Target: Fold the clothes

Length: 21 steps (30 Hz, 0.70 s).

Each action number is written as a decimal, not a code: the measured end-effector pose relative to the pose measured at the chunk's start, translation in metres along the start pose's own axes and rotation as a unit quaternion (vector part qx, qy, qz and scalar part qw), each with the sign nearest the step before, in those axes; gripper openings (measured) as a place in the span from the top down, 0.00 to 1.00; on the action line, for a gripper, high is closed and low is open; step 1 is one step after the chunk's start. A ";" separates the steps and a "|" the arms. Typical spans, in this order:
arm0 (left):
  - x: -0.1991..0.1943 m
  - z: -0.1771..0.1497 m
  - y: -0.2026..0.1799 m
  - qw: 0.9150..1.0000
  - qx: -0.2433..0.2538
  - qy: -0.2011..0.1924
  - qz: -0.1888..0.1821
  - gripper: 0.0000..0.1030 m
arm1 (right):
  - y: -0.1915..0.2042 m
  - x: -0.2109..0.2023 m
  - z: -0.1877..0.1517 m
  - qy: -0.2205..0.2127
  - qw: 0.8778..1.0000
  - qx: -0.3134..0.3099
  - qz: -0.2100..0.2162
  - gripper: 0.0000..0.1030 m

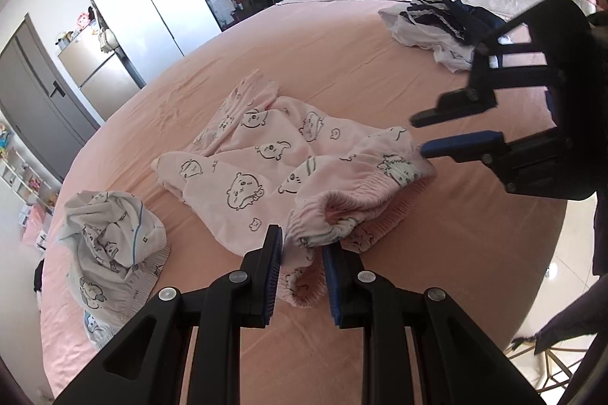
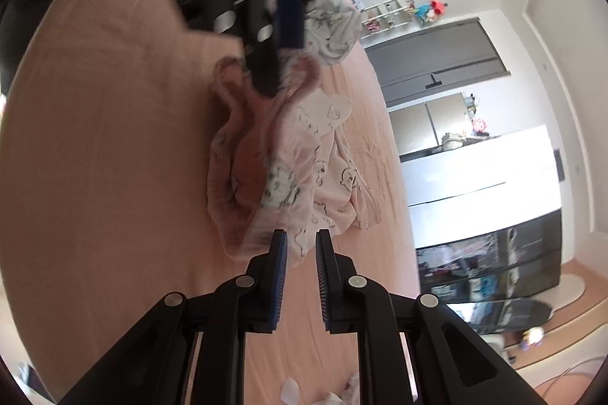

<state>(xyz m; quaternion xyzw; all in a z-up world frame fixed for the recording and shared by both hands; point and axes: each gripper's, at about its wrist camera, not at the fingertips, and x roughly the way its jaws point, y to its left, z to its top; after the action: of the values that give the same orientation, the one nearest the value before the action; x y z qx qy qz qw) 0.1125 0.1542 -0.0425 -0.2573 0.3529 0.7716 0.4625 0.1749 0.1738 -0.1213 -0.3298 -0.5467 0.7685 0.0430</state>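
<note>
**Both grippers at the waistband of the pink trousers, grip thin on each side**

Nearest, the left gripper has its blue-padded jaws drawn close on the gathered elastic waistband of the pale pink cotton pyjama trousers printed with cartoon bears, lifting that edge slightly off the salmon-pink bed sheet. The trousers lie crumpled near the bed's near edge, legs trailing toward its middle. At the waistband's other end, the right gripper has its jaws nearly together; in its own view they straddle the hem, but whether cloth is truly pinched there I cannot tell.

Toward the bed's left edge sits a rumpled grey printed garment. Well apart, by the pillows at the head of the bed, lies a heap of navy and white clothes.

The risk, as I judge it: each gripper seems to hold only a sliver of bunched elastic. Pulling the waistband taut could slip fabric out on the right side, and the twisted legs may fold askew if not shaken flat first.
</note>
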 end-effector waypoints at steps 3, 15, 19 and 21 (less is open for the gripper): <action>0.002 0.000 0.005 1.000 -0.012 0.002 -0.002 0.81 | 0.009 -0.009 -0.011 -0.007 1.000 -0.027 -0.014 0.42; 0.007 -0.002 0.021 0.999 -0.044 0.006 -0.002 0.81 | 0.019 0.033 -0.008 -0.036 0.995 -0.069 -0.055 0.09; 0.005 -0.004 0.028 0.998 -0.058 0.003 -0.002 0.81 | 0.014 0.051 0.006 -0.052 0.995 -0.079 -0.042 0.09; 0.005 -0.005 0.030 0.998 -0.058 0.004 -0.001 0.81 | 0.014 0.051 0.008 -0.059 0.994 -0.085 -0.034 0.11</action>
<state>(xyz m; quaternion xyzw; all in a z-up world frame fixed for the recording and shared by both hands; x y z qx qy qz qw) 0.0840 0.1432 -0.0402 -0.2865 0.3092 0.7895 0.4460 0.1347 0.1836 -0.1560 -0.2677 -0.6226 0.7352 0.0085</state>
